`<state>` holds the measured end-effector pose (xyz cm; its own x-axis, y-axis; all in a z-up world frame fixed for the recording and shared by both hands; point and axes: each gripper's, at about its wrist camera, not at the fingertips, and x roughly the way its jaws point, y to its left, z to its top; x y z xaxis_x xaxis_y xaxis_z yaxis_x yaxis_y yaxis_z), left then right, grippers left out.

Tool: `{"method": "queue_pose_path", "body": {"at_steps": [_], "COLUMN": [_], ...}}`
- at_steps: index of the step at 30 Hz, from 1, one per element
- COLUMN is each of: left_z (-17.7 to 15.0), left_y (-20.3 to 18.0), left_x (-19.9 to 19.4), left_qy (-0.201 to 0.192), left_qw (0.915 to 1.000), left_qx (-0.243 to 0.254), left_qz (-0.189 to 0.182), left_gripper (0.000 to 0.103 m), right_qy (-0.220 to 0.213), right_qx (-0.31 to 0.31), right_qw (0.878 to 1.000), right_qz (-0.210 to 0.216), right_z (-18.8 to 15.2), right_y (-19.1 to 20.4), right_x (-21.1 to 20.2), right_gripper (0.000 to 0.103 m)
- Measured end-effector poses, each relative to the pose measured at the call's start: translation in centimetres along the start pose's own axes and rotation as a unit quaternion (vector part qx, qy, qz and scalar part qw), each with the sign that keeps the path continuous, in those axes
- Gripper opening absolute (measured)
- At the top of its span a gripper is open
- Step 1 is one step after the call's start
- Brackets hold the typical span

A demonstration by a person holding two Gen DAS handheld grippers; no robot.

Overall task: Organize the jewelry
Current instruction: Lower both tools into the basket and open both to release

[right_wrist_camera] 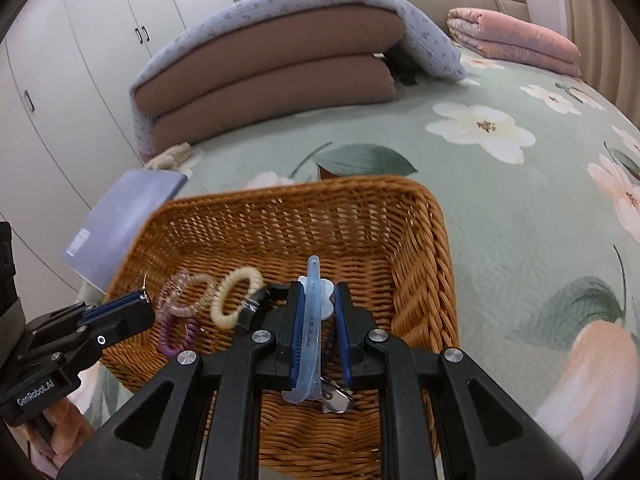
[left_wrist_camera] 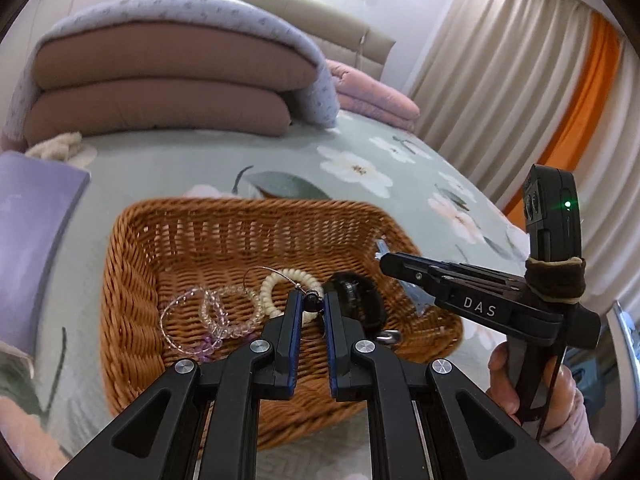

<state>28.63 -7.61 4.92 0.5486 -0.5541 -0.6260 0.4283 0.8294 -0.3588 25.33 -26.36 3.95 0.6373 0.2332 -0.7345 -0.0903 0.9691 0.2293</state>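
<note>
We list: basket (right_wrist_camera: 420,240), woven wicker, rough, warm brown. Hair clip (right_wrist_camera: 310,332), translucent pale-blue plastic, glossy, with metal spring. Bracelets (left_wrist_camera: 216,316), clear and purple glassy beads; 1 cream, matt. Earring (left_wrist_camera: 310,300), thin metal wire, dark glossy bead. Bedspread (right_wrist_camera: 520,240), quilted matt cloth.
</note>
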Motion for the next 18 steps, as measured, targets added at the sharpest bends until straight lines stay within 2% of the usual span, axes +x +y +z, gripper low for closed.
{"method": "queue_pose_path", "body": {"at_steps": [4,7,9,11,18], "left_z": [-0.3,-0.5,-0.6,-0.8,-2.4], "left_y": [0.7,1.1,0.8,0.2,-1.9], "left_x": [1.0,0.6,-0.5,-2.0,-8.7], "left_qy": [0.019,0.02,0.011,-0.001,-0.033], "left_qw": [0.9997,0.9994,0.9996,0.9998,0.9991], "left_qx": [-0.013,-0.024,-0.021,-0.014,0.022], "left_qz": [0.003,-0.011,-0.011,-0.01,-0.013], "left_gripper": [0.012,0.02,0.043,0.05,0.05], "right_qy": [0.004,-0.004,-0.008,-0.013,-0.043], "right_qx": [0.006,-0.005,-0.005,-0.004,-0.018], "right_qw": [1.0,1.0,1.0,1.0,0.998], "right_qz": [0.012,0.001,0.005,0.016,0.041], "right_z": [-0.3,-0.4,-0.3,-0.3,-1.3], "right_y": [-0.5,-0.2,0.0,0.2,1.3], "right_x": [-0.4,-1.8,-3.2,-4.7,-12.4], "right_gripper": [0.021,0.022,0.025,0.026,0.026]}}
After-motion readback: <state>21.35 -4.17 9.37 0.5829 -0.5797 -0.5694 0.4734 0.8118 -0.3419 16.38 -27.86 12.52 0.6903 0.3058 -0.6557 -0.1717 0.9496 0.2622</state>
